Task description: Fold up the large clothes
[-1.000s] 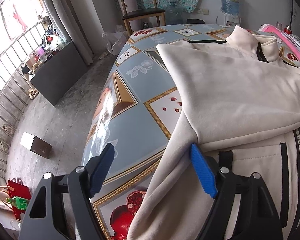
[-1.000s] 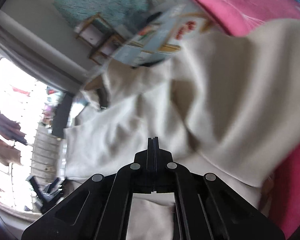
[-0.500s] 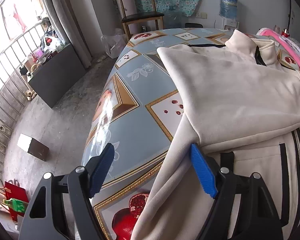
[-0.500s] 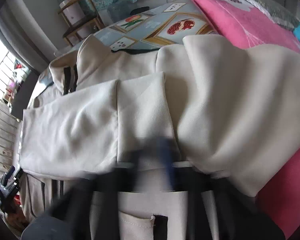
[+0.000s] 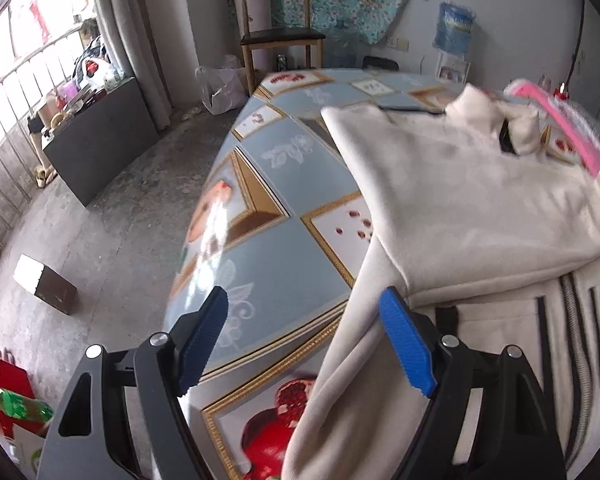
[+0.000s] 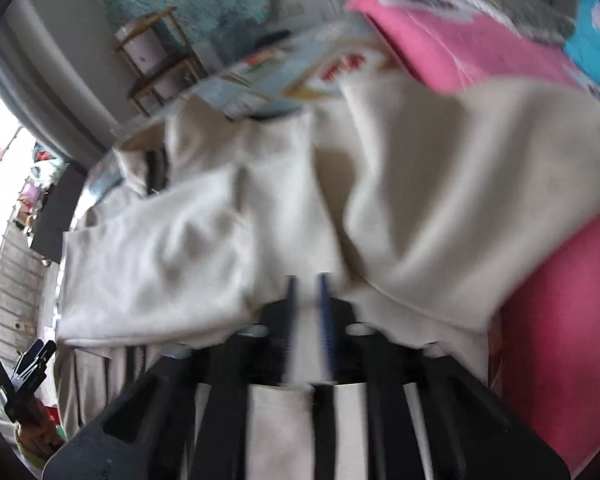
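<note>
A cream jacket (image 5: pixel 472 208) with black trim lies on the patterned table (image 5: pixel 284 280), one sleeve folded across its body. My left gripper (image 5: pixel 304 304) hangs open over the table's near left edge. Its right blue pad (image 5: pixel 404 344) sits just beside the jacket's hanging sleeve edge, and nothing is between the pads. In the blurred right wrist view the jacket (image 6: pixel 228 240) fills the middle. My right gripper (image 6: pixel 307 284) hovers over it, its jaws opening with a narrow gap. Cream cloth shows in that gap; I cannot tell whether the pads touch it.
Pink bedding (image 6: pixel 452 40) lies along the table's far right side and under the jacket's edge. A wooden chair (image 5: pixel 276 36) stands beyond the table. A dark low cabinet (image 5: pixel 100 140) and a small box (image 5: pixel 44 284) sit on the concrete floor to the left.
The right jaws were shut a second ago and now stand slightly apart. The right view has swung and blurred. The left gripper has risen a little, still open.
</note>
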Available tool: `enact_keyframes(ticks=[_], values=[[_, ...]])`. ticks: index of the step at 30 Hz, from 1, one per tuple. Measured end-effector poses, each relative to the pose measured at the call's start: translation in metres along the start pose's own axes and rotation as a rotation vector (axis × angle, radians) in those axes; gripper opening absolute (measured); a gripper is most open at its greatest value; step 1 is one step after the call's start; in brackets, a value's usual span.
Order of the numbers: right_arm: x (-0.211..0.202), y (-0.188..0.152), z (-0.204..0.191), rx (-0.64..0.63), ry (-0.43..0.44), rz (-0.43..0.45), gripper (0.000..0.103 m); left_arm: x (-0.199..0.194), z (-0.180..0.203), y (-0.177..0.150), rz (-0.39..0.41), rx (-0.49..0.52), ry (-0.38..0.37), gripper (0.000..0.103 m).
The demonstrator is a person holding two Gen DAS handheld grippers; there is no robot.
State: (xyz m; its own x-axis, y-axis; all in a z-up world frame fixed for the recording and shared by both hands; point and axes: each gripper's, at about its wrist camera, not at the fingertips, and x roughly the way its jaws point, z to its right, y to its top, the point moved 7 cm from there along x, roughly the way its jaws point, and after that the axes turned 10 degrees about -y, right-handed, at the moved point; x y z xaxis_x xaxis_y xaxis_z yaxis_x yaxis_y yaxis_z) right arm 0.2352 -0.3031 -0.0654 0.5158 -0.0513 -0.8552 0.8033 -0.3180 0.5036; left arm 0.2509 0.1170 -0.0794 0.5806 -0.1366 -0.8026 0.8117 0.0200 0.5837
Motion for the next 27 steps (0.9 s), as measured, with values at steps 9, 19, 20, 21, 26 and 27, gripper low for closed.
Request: enact_keyframes(ticks=[9,19,20,21,26,27], values=[[0.042,0.010,-0.072,-0.223,-0.031,0.028,0.041,-0.026,0.022,0.035,0.039,0.015,-0.035,0.077],[-0.004,-0.003,-0.039,-0.212,-0.050,0.065,0.049,0.009,0.080,0.068,-0.040,0.046,-0.107,0.079],[-0.013,0.000,-0.021,-0.154,-0.029,0.064,0.049,0.017,0.087,0.070,-0.050,0.051,-0.113,0.079],[-0.021,0.002,-0.004,-0.098,-0.012,0.062,0.049,0.023,0.092,0.071,-0.054,0.057,-0.116,0.079],[-0.044,0.018,0.110,0.190,-0.019,0.061,0.049,0.069,0.110,0.065,-0.107,0.083,-0.089,0.079],[-0.046,0.019,0.133,0.247,-0.023,0.059,0.049,0.075,0.111,0.063,-0.116,0.083,-0.085,0.079]])
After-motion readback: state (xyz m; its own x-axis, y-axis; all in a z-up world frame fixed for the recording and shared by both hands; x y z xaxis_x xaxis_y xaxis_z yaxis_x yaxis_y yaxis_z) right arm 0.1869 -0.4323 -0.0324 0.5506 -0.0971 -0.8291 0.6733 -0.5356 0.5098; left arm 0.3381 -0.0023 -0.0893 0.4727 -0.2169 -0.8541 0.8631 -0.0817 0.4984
